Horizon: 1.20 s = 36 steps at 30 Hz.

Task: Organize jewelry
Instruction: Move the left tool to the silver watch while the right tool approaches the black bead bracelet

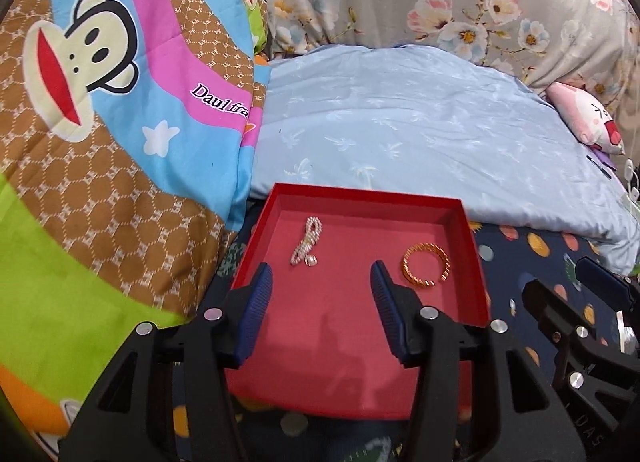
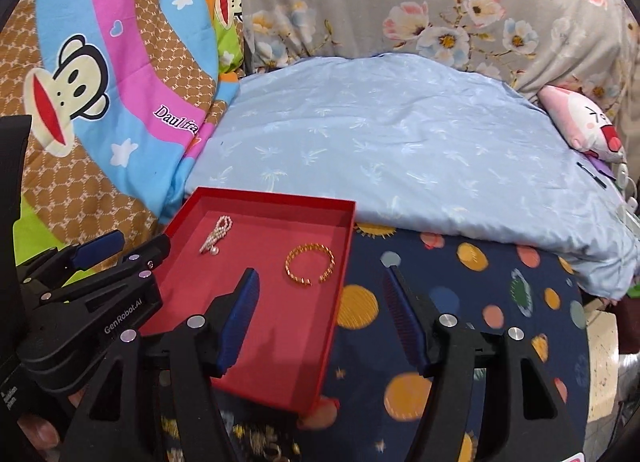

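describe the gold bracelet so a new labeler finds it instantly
Find the shallow red tray lying on the dark planet-print cover in front of the pale blue quilt. Two pieces lie on its floor, apart from each other. The gold bracelet is the one nearer the tray's right wall: a twisted, open-ended gold cuff lying flat, unlike the bunched pearl strand toward the far left corner.

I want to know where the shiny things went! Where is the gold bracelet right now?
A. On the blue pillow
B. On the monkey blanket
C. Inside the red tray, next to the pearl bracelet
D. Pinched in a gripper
C: the gold bracelet lies flat on the floor of the red tray, to the right of the pearl bracelet, and neither gripper touches it.
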Tool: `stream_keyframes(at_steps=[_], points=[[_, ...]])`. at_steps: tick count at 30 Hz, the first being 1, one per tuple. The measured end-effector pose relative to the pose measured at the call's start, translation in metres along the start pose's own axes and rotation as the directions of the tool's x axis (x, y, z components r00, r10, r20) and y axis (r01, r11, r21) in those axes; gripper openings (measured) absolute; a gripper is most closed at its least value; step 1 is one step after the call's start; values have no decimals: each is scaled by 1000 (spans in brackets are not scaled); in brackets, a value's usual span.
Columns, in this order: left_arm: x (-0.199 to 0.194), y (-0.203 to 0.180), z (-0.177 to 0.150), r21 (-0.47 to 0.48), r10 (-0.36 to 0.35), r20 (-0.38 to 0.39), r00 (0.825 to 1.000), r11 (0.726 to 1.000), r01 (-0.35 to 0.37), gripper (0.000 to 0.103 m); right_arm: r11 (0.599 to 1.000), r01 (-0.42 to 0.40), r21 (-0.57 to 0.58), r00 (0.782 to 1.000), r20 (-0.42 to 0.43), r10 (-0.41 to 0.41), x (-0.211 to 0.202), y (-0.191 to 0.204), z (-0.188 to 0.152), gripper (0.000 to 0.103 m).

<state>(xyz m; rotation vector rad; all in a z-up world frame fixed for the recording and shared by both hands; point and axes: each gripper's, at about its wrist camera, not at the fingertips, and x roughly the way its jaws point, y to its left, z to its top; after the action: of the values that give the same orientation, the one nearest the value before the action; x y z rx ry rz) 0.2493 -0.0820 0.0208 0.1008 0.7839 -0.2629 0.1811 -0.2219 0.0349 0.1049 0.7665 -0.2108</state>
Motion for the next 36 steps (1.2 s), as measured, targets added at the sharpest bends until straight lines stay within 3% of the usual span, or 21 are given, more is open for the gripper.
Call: stream_keyframes(at_steps=[8, 15, 23, 28, 36], points=[[-51, -7, -38, 10, -23, -18, 1000, 1000, 24, 54, 1000, -8, 30, 1000, -28, 9, -54, -3, -55, 64], [-71, -8, -71, 22, -27, -54, 998, 999, 28, 54, 999, -9, 50, 998, -59, 12, -77, -5, -88, 64], [-82, -9, -103, 29, -32, -96, 995, 999, 35, 55, 999, -8, 50, 995, -97, 13, -89, -4, -118, 64], [-84, -1, -128, 14, -28, -134, 991, 999, 30, 62, 999, -9, 51, 992, -123, 15, -91, -4, -137, 64], [-70, 27, -175, -45, -23, -235, 972, 999, 13, 62, 998, 2, 59, 981, -192, 9, -82, -7, -167, 64]])
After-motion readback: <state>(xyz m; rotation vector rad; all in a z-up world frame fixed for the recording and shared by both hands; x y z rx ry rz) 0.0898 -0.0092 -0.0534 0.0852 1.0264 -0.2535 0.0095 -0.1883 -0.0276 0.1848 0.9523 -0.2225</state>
